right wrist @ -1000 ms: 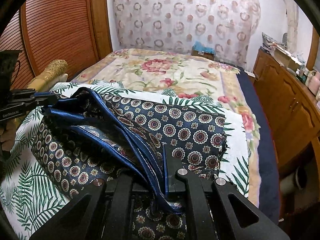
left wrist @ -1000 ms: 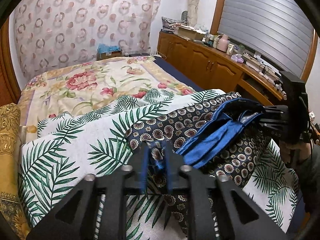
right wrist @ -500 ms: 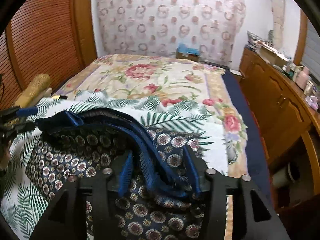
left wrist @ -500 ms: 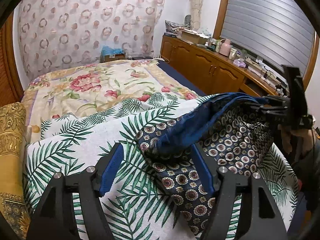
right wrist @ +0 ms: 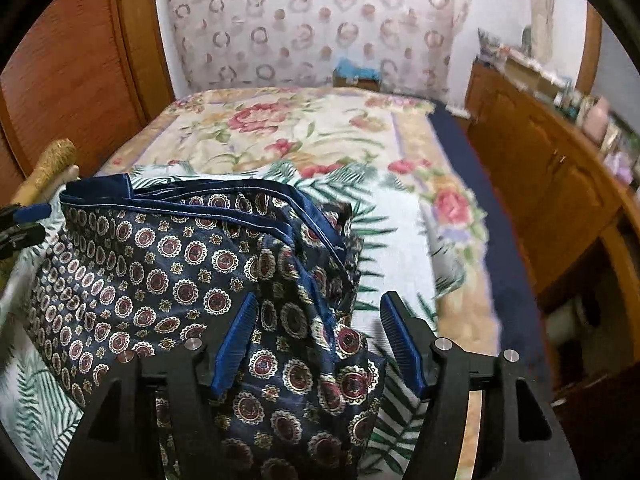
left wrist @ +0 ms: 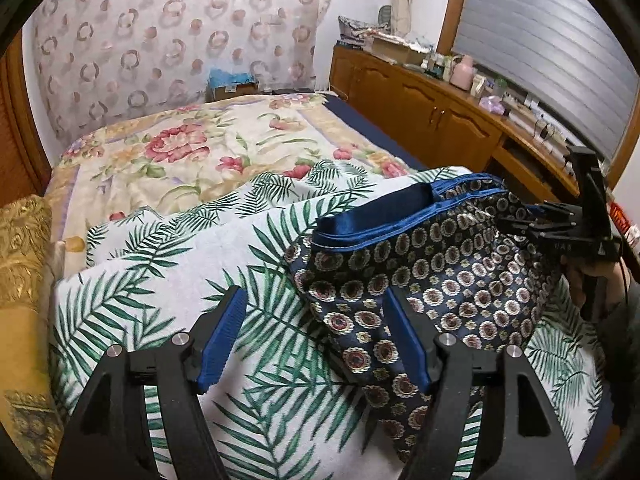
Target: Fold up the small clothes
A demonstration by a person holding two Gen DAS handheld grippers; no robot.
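- Your left tongs [left wrist: 312, 332] stand well apart, the blue pads [left wrist: 224, 336] gripping nothing; under the gap lies the palm-leaf cloth [left wrist: 160, 280], and the near corner of the navy patterned garment [left wrist: 440, 272] reaches in beside the right-hand pad.
- To the left of that cloth you have a gold brocade cushion [left wrist: 24, 248] at the edge of the bed [left wrist: 180, 152] (its cover is cream with red flowers).
- The garment lies on the palm-leaf cloth, bunched rather than flat, its satin blue band [left wrist: 384, 216] running along the far edge.
- Your right tongs [right wrist: 318, 340] are opening at this moment; a fold of the garment [right wrist: 160, 264] sits loose between the pads [right wrist: 236, 340], which do not press on it.
- In the left wrist view you can see those right tongs [left wrist: 560, 228] at the garment's right end, with your hand [left wrist: 592, 284] behind them.
- Further right, a wooden cabinet [left wrist: 440, 120] runs along the wall beside the bed, its top crowded with small items, a pink jug [left wrist: 464, 72] among them (the right wrist view is blurred there).
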